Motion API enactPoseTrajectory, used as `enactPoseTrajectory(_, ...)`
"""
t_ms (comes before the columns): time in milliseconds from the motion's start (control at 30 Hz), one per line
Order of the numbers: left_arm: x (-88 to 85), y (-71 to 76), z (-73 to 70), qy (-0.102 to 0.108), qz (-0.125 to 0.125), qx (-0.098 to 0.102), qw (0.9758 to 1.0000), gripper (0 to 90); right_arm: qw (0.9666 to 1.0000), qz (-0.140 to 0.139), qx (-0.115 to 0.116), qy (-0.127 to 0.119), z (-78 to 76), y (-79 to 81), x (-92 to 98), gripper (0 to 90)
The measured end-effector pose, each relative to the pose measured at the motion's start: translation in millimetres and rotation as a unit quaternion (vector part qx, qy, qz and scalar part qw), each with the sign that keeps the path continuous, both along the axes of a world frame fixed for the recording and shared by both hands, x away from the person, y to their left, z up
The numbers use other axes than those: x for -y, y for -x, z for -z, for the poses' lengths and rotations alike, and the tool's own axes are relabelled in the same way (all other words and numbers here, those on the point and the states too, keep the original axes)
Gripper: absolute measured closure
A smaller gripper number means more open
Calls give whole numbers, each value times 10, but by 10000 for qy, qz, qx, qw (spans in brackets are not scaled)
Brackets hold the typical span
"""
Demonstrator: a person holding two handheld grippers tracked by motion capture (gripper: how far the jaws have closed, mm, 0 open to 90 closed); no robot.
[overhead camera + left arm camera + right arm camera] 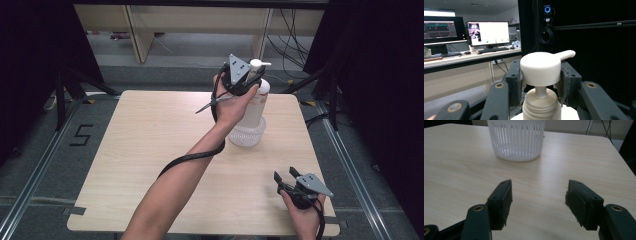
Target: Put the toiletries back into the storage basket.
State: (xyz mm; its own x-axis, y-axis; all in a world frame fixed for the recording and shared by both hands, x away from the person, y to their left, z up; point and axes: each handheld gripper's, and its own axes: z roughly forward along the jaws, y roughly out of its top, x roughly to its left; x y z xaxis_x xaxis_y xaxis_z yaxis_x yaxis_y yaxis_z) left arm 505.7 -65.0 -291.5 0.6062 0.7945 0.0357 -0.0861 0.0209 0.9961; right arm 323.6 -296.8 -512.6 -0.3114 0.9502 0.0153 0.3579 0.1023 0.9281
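Between your left gripper's (541,82) pads sits the pump head (540,68) of the pump bottle (254,102), clamped at half width.

Nearest you, your right gripper (538,203) hovers wide open over the table (461,157), holding nothing. Beyond it, the bottle stands in the white ribbed basket (516,141). Judge it rigid plastic, smooth, likely top-heavy: the head may sink or twist on its thin stem, so grip the neck or body instead. How full it is you cannot tell, since your hand (231,107) covers much of the body and the basket hides its base.
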Motion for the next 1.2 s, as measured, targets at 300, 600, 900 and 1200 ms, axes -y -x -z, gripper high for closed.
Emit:
enactPoseTrajectory(300,20,-26,4,-38,2,-1,10000,589,10000,-10,13,-39,4,-2,-2,380)
enactPoseTrajectory(600,30,-62,49,-48,1,-54,10000,589,10000,3,-18,1,3,0,-1,380)
enactPoseTrajectory(900,42,-87,120,-112,-5,-107,9999,589,10000,-31,2,-21,3,-3,7,380)
enactPoseTrajectory(1200,53,-116,239,-177,-30,-236,9996,589,9999,-62,-51,-86,-3,7,5,380)
